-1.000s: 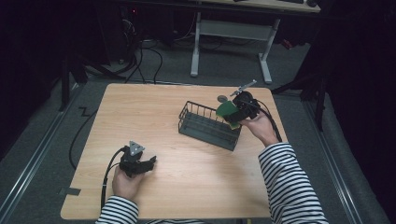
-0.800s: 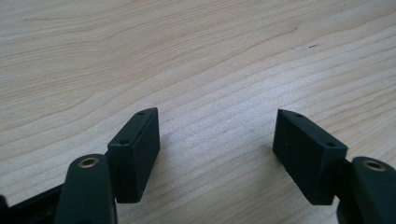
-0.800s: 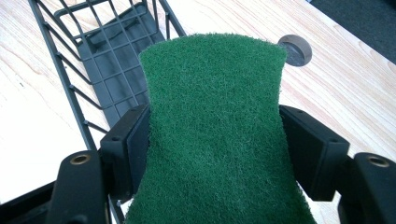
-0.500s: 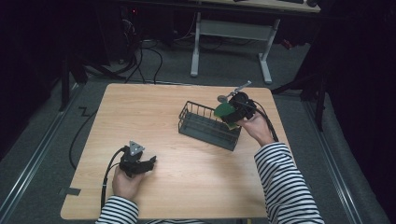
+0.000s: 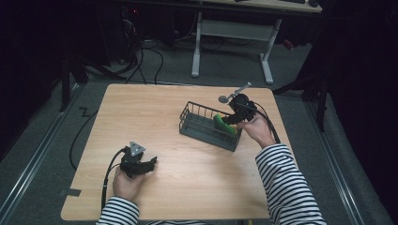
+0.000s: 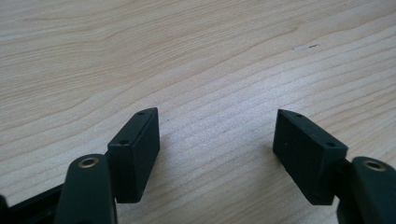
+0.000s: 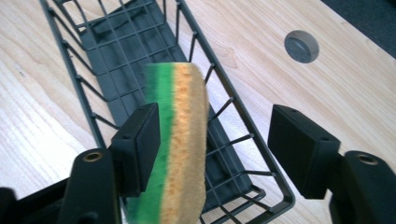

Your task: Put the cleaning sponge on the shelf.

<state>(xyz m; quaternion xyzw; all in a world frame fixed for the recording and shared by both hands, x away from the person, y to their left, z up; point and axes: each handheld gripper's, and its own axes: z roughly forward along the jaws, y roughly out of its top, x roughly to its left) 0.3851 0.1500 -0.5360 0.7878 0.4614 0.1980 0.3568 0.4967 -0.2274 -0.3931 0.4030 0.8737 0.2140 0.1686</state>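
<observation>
A dark wire basket [image 5: 202,133] stands on the wooden table [image 5: 155,112], right of centre. A green and yellow sponge [image 5: 224,124] sits tilted in the basket's right end. My right gripper [image 5: 233,118] hovers just over that end, open. In the right gripper view the sponge [image 7: 184,140] leans against the left jaw, with a wide gap to the right jaw, above the basket floor [image 7: 121,42]. My left gripper [image 5: 151,164] rests low on the table near the front left, open, with bare wood between its jaws [image 6: 217,114].
A round grey cable cap [image 7: 301,45] is set in the tabletop just beyond the basket. Past the table's far edge stand a white desk frame [image 5: 197,42] and loose cables [image 5: 150,56] on the floor.
The right gripper has lowered to the basket's right end and its jaws have opened. The sponge has gone from above the rim down into the basket. The left gripper is unmoved.
</observation>
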